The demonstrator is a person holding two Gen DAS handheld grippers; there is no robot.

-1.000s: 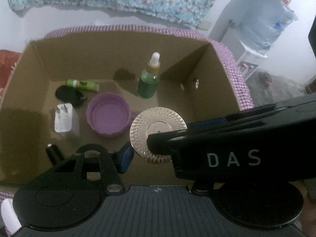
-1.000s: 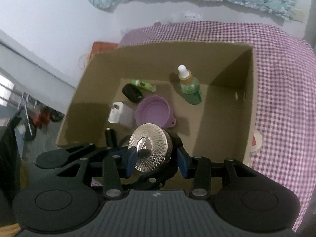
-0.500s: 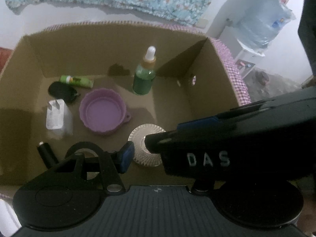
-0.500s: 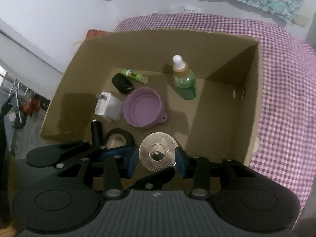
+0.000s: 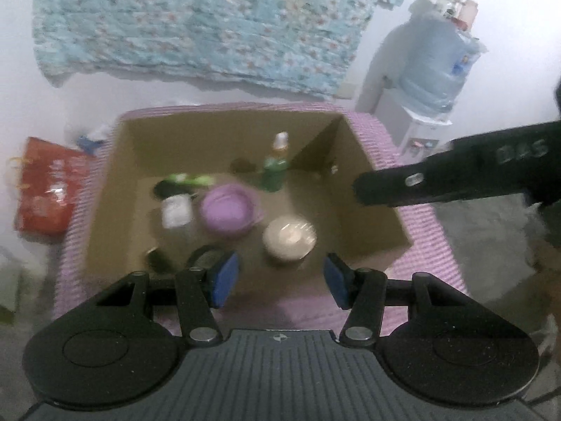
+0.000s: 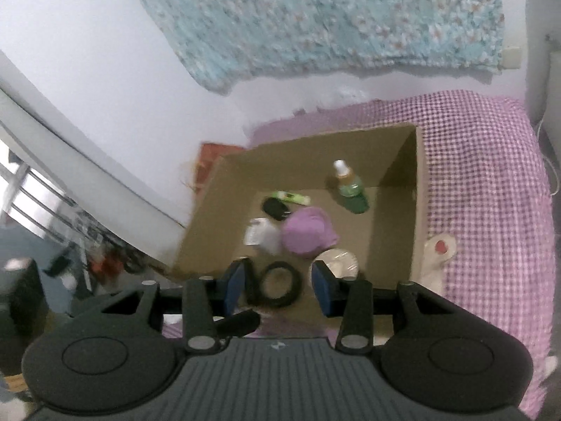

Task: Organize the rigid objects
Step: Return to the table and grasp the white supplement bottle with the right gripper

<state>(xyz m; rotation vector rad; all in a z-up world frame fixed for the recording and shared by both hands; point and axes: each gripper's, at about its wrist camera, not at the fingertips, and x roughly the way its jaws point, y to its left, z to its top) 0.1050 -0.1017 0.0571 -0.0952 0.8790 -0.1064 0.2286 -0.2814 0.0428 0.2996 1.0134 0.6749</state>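
A cardboard box sits on a purple checked cloth. On its floor lie a round silver patterned lid, a purple bowl, a green dropper bottle, a white charger, a green tube, a black oval item and a black tape ring. My left gripper is open and empty above the box's near edge. My right gripper is open and empty, raised above the box; its body also shows in the left wrist view.
The purple checked cloth spreads to the right of the box. A red bag lies left of it on the floor. A water dispenser stands at the back right. A floral cloth hangs on the wall behind.
My right gripper has opened and let go of the silver lid, which now lies on the box floor. Both grippers have pulled up and back from the box.
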